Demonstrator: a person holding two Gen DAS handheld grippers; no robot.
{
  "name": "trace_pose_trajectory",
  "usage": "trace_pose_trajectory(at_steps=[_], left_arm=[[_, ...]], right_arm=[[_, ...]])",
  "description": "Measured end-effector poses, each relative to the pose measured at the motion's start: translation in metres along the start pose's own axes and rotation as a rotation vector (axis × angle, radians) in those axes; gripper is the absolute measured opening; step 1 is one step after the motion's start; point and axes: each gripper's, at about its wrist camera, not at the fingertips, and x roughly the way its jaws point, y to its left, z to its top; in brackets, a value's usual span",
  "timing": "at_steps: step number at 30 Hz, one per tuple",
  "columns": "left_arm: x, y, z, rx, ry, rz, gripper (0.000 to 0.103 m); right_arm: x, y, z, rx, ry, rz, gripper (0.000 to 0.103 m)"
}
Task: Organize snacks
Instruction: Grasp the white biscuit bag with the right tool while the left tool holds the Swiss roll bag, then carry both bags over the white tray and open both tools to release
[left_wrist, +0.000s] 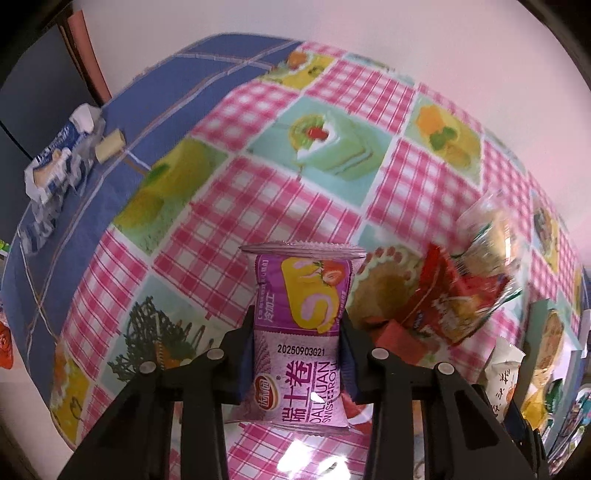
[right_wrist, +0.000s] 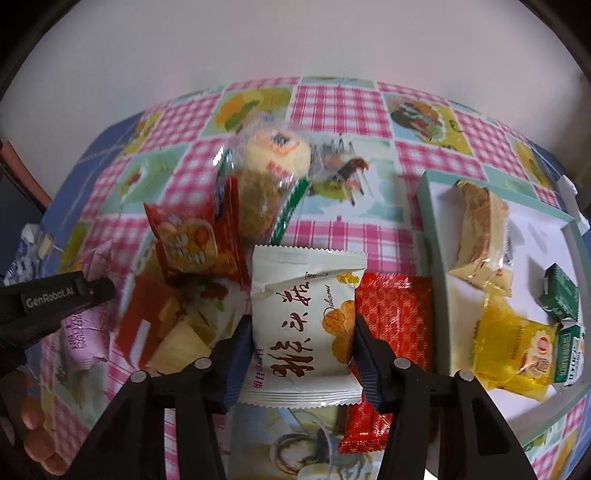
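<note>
My left gripper (left_wrist: 297, 332) is shut on a purple Swiss roll packet (left_wrist: 301, 332) and holds it above the patterned tablecloth. My right gripper (right_wrist: 303, 325) is shut on a white pastry packet (right_wrist: 303, 317). The left gripper with the purple packet also shows at the left of the right wrist view (right_wrist: 79, 325). A loose pile lies on the table: a red cracker packet (right_wrist: 192, 243), a clear-wrapped cake (right_wrist: 269, 173), a red wafer packet (right_wrist: 395, 314). A white tray (right_wrist: 546, 236) at the right holds a beige packet (right_wrist: 480, 236), a yellow packet (right_wrist: 517, 347) and green packets (right_wrist: 561, 295).
The table (left_wrist: 295, 203) has a pink checked cloth with cake pictures and a blue border. A torn blue-and-white wrapper (left_wrist: 59, 158) and a small beige piece (left_wrist: 109, 144) lie at its far left edge. A white wall stands behind the table.
</note>
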Motion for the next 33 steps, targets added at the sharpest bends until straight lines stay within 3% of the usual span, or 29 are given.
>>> trace_pose_trajectory(at_steps=[5, 13, 26, 33], left_arm=[[-0.028, -0.004, 0.001, 0.02, -0.061, -0.026, 0.04], [-0.055, -0.046, -0.011, 0.11, -0.102, -0.078, 0.04], [-0.079, -0.154, -0.06, 0.402, -0.111, -0.191, 0.04], [-0.072, -0.221, -0.09, 0.549, -0.056, -0.267, 0.04]], right_arm=[[-0.022, -0.007, 0.006, 0.025, -0.048, 0.012, 0.054], [-0.038, -0.04, 0.012, 0.08, -0.077, -0.031, 0.054], [-0.066, -0.173, 0.011, 0.411, -0.116, -0.158, 0.055], [-0.069, -0.235, 0.003, 0.532, -0.131, -0.224, 0.055]])
